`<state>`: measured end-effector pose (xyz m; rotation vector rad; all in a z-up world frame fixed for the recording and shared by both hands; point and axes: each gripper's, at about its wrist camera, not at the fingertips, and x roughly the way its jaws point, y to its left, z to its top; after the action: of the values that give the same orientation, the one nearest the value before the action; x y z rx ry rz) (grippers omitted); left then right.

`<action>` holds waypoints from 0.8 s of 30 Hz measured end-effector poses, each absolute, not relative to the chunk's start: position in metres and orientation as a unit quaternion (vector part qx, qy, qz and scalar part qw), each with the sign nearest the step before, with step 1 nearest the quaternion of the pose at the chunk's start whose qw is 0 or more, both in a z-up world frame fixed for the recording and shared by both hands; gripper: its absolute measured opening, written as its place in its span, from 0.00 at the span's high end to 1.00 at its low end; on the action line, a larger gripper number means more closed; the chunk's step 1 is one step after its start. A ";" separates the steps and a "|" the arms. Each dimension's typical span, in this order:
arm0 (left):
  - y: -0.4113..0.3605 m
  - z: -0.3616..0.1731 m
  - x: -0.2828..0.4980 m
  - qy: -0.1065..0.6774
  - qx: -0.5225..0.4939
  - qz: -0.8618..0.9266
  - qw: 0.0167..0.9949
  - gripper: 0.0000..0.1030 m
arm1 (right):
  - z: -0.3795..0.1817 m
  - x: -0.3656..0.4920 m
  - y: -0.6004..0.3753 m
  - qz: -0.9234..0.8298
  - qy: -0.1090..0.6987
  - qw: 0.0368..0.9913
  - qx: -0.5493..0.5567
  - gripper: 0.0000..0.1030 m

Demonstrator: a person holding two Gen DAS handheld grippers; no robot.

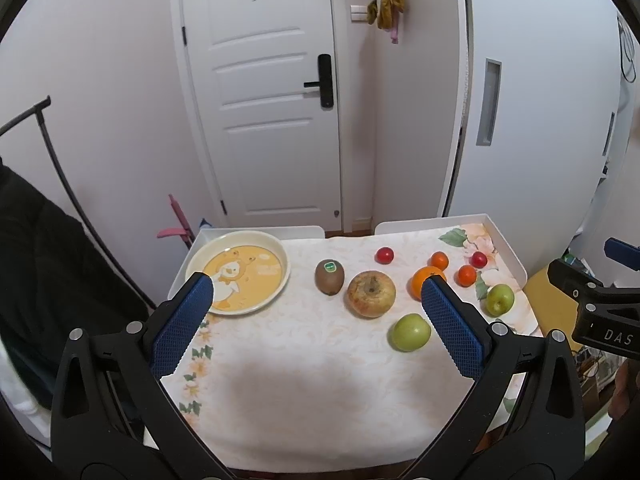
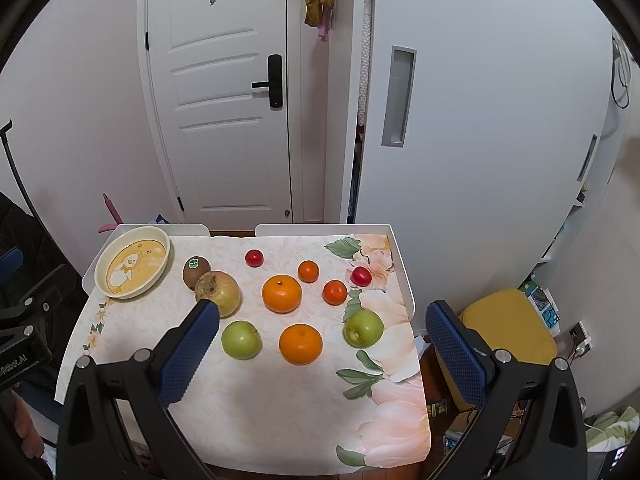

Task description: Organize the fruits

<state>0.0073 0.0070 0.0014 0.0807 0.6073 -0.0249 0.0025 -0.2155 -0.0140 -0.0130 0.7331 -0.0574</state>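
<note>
A cream plate with a duck picture (image 1: 276,252) (image 2: 160,238) sits empty at the table's far left. Beside it lie a kiwi (image 1: 329,277) (image 2: 196,271) and a brown pomegranate (image 1: 371,293) (image 2: 224,286). Further right are two large oranges (image 2: 281,293) (image 2: 301,343), two small tangerines (image 2: 308,271) (image 2: 335,292), two red tomatoes (image 2: 254,258) (image 2: 361,276) and two green apples (image 2: 241,339) (image 2: 364,328). My left gripper (image 1: 316,292) is open and empty above the table's near left. My right gripper (image 2: 322,320) is open and empty over the near right.
The table (image 2: 256,400) carries a floral cloth and has raised white rims. A white door (image 2: 228,92) stands behind it. A yellow stool (image 2: 508,328) sits right of the table. A black rack (image 1: 52,152) stands at left.
</note>
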 end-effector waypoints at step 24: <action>0.015 0.002 0.007 0.297 0.035 -0.016 0.954 0.00 | -0.011 0.003 -0.206 -0.029 0.360 0.932 -0.006 0.00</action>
<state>0.0066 0.0146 0.0021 0.0706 0.6031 -0.0332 0.0027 -0.2058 -0.0111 -0.0127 0.7368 -0.0599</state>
